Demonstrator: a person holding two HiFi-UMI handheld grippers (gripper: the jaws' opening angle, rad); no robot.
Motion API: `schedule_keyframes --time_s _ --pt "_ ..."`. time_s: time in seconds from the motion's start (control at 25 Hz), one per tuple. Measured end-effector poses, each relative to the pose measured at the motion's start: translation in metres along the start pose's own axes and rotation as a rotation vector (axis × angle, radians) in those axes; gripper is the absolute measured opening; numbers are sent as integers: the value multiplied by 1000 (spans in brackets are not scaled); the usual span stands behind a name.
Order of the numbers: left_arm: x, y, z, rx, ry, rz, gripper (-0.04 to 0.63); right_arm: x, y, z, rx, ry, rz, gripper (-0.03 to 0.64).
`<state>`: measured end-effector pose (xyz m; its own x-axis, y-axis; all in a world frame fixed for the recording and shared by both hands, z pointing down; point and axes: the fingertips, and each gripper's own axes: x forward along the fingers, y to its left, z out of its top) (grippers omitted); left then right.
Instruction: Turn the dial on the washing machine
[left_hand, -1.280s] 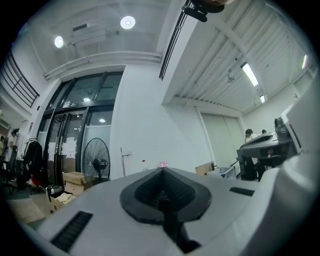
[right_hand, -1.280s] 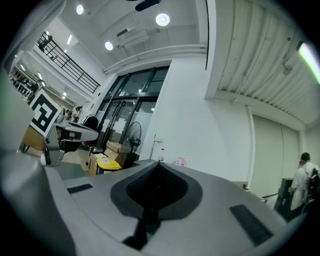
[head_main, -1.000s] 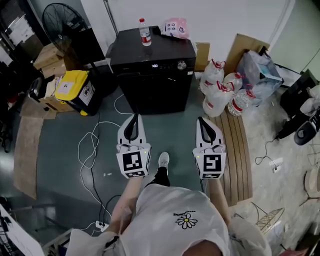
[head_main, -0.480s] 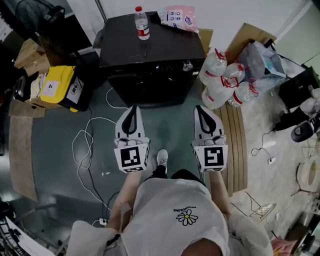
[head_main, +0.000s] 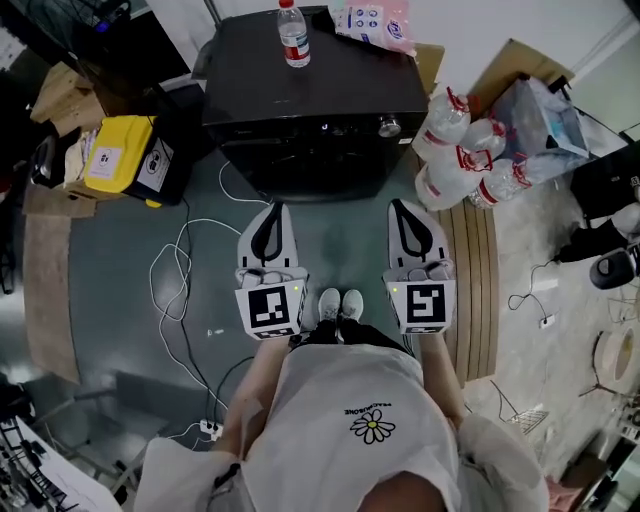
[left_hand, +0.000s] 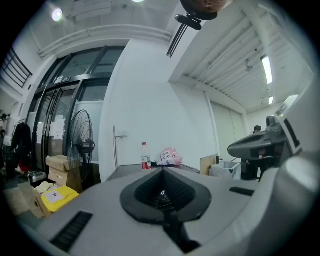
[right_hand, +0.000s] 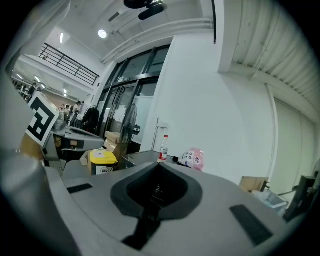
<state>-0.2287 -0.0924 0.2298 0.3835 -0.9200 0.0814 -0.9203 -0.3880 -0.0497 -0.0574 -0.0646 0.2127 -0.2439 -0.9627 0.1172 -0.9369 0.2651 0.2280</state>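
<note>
The black washing machine (head_main: 310, 100) stands against the far wall, with a small silver dial (head_main: 388, 126) at the right end of its front panel. A water bottle (head_main: 293, 33) and a pink pack (head_main: 372, 20) lie on its top. Both grippers are held level and point at the machine, a short way in front of it. My left gripper (head_main: 274, 206) is shut and empty, in line with the machine's middle. My right gripper (head_main: 401, 204) is also shut and empty, just below the dial and apart from it. The left gripper view shows the bottle (left_hand: 145, 157) beyond the closed left gripper (left_hand: 162, 170).
A yellow box (head_main: 120, 160) and cardboard cartons stand left of the machine. Large water jugs (head_main: 460, 150) crowd its right side, above a wooden slatted board (head_main: 475, 290). White cables (head_main: 180, 290) trail over the floor at the left. A standing fan (left_hand: 80, 145) is at the left.
The person has stepped toward the washing machine, so it looks nearer and larger. Both grippers came closer to its front, still shut. A second shoe now stands beside the first.
</note>
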Motion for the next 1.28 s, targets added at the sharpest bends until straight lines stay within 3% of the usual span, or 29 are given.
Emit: schedule_keyframes --time_s 0.32,0.56,0.76,0.92,1.16,1.28 --pt "10 -4 8 5 -14 18 -2 9 0 -3 -46 -11 38 5" --pt "19 -6 10 -53 -27 -1 -2 11 -11 -12 -30 7 -13 5" --pt "31 -25 19 -9 -43 -7 -2 5 -36 -18 -34 0 -41 5" --pt "45 -48 27 11 -69 27 -2 7 -73 -17 -32 -33 -33 5" --pt "62 -85 39 7 -99 145 -2 -3 -110 -20 -62 -86 81 5" --pt "71 -113 42 3 -91 164 -2 -11 -137 -21 -61 -95 90 5"
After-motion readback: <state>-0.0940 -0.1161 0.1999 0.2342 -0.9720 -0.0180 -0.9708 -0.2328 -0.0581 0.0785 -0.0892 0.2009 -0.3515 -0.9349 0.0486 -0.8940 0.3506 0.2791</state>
